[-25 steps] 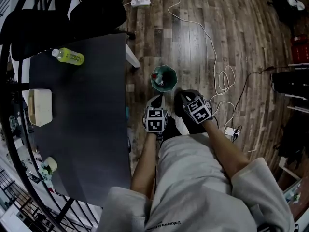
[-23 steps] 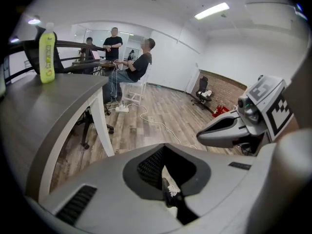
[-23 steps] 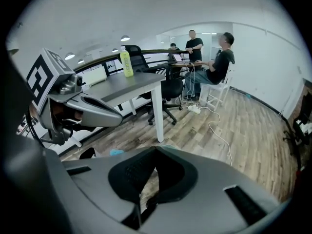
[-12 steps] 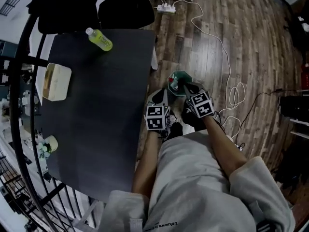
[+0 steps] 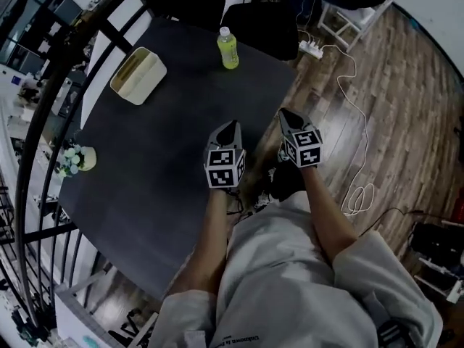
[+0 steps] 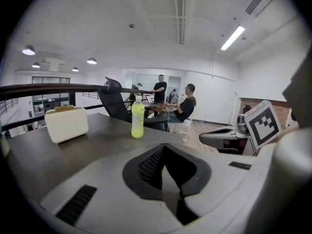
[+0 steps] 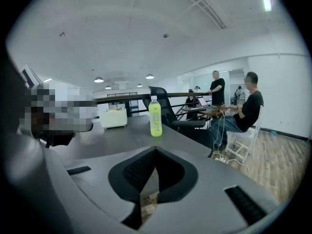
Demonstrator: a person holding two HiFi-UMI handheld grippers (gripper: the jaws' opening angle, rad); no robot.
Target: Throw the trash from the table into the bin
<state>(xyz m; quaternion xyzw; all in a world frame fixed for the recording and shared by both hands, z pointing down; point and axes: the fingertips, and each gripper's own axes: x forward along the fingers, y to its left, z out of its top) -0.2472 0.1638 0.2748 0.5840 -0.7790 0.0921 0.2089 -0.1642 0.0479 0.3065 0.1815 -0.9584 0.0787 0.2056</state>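
A yellow-green bottle (image 5: 228, 49) stands near the far edge of the dark table (image 5: 159, 158); it also shows upright in the left gripper view (image 6: 138, 121) and the right gripper view (image 7: 155, 117). My left gripper (image 5: 231, 125) hovers over the table's near right edge, jaws shut and empty (image 6: 163, 147). My right gripper (image 5: 283, 112) is beside it, just off the table edge, also shut with nothing in it (image 7: 155, 150). Both point toward the bottle. No bin is in view.
A cream box (image 5: 138, 75) lies at the table's far left. A small potted flower (image 5: 75, 158) sits at the left edge. Black chairs (image 5: 268, 20) stand behind the table. A power strip (image 5: 313, 48) and a white cable (image 5: 355, 194) lie on the wood floor. People (image 6: 185, 104) sit at a far desk.
Both grippers have risen from beside the green floor bin up to table height and swung toward the table. The bin has dropped out of view. The jaws stayed shut.
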